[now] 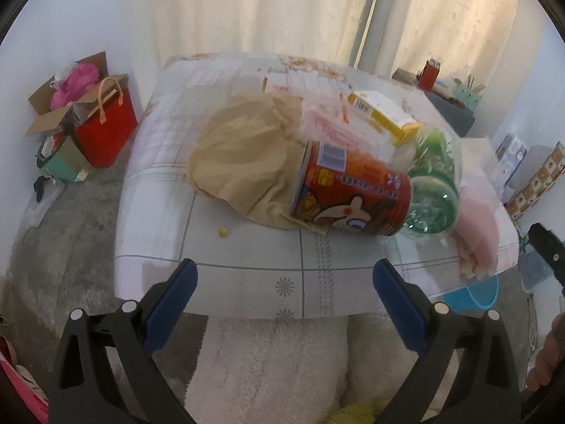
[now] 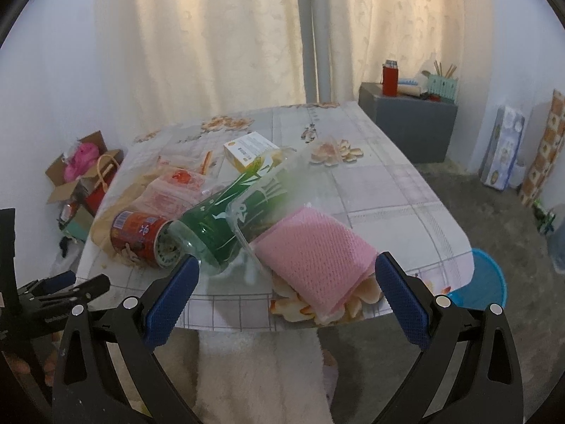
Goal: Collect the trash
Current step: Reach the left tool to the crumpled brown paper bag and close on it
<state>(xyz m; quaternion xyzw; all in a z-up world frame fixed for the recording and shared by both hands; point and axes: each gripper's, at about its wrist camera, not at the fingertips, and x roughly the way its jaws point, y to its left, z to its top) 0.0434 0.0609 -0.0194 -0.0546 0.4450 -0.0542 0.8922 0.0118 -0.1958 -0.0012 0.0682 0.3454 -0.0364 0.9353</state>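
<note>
A red can [image 1: 353, 192] [image 2: 139, 238] lies on its side on the table, resting on crumpled brown paper [image 1: 240, 155] [image 2: 106, 226]. Right beside it lies a green plastic bottle [image 1: 432, 183] [image 2: 233, 212]. A yellow box [image 1: 381, 115] [image 2: 250, 150] and a clear plastic wrapper [image 1: 339, 127] [image 2: 176, 190] lie behind them. A folded pink cloth [image 2: 314, 252] [image 1: 476, 219] sits at the near right edge. My left gripper [image 1: 284, 291] hangs open in front of the can, apart from it. My right gripper [image 2: 286, 288] is open, short of the cloth and bottle base.
The table [image 1: 247, 275] [image 2: 388, 190] carries a patterned cloth. A blue bin [image 2: 483, 282] [image 1: 473, 295] stands on the floor at its right corner. A red bag [image 1: 106, 134] and an open cardboard box [image 1: 67, 106] sit left. A grey cabinet [image 2: 409, 120] stands at the back right.
</note>
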